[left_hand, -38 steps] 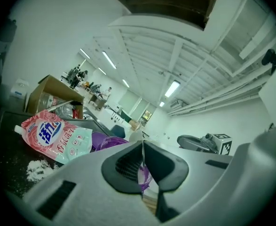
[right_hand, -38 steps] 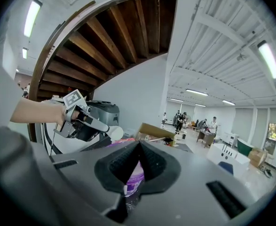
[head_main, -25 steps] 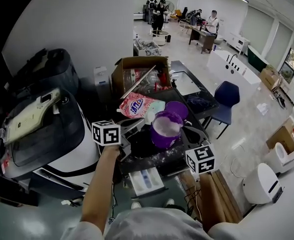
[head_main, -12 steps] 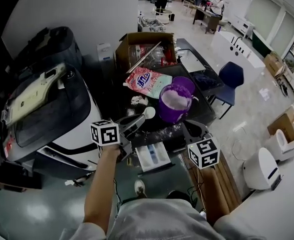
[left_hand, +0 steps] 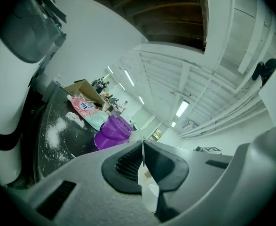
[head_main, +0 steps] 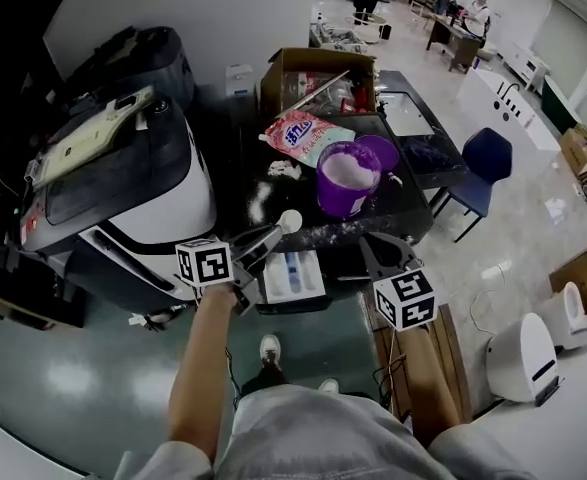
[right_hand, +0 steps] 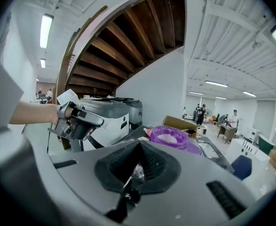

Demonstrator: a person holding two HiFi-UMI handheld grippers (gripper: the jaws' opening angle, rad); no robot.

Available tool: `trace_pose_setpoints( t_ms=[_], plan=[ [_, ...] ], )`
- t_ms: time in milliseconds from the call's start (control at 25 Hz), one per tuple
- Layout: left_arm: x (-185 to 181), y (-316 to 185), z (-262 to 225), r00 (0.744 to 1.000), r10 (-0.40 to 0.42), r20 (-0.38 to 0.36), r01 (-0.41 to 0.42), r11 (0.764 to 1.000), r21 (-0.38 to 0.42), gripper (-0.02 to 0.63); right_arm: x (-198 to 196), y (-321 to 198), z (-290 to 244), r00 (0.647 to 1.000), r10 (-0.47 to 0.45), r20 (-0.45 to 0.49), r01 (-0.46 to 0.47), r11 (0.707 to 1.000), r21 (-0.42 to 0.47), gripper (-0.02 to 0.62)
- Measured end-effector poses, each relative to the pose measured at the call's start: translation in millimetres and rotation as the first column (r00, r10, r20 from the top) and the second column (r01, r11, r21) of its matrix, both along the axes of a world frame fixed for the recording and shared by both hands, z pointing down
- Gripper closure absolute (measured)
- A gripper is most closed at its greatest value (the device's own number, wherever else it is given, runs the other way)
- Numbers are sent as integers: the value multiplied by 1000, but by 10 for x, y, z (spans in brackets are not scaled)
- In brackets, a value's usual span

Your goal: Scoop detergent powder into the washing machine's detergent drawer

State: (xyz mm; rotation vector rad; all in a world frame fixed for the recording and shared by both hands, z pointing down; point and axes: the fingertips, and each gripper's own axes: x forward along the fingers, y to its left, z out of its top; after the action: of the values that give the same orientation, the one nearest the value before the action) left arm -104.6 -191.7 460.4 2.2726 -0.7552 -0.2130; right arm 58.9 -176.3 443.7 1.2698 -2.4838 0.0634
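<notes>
My left gripper (head_main: 271, 236) hides the handle of the scoop (head_main: 291, 220); only the bowl shows. Print on the bag (head_main: 298, 134) is too small to read. A speck (right_hand: 137, 172) between my right gripper (right_hand: 137, 159) jaws is too blurred to identify.

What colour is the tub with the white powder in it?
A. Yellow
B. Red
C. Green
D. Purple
D: the tub beside the pink bag is purple, with white powder inside.
</notes>
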Motion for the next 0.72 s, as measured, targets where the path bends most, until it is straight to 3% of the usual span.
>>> trace_pose_setpoints(
  t_ms=[160, 360, 720],
  plan=[
    [75, 287, 122, 996, -75, -46, 74, 996, -42, 591, 184, 266, 57, 998, -55, 8, 55, 998, -8, 589],
    [107, 500, 237, 992, -120, -37, 116, 989, -88, 591, 308, 478, 119, 997, -82, 9, 82, 996, -28, 589],
    [193, 471, 490, 996, -88, 22, 90, 991, -102, 591, 314, 494, 273, 999, -17, 36, 20, 998, -65, 589]
  ],
)
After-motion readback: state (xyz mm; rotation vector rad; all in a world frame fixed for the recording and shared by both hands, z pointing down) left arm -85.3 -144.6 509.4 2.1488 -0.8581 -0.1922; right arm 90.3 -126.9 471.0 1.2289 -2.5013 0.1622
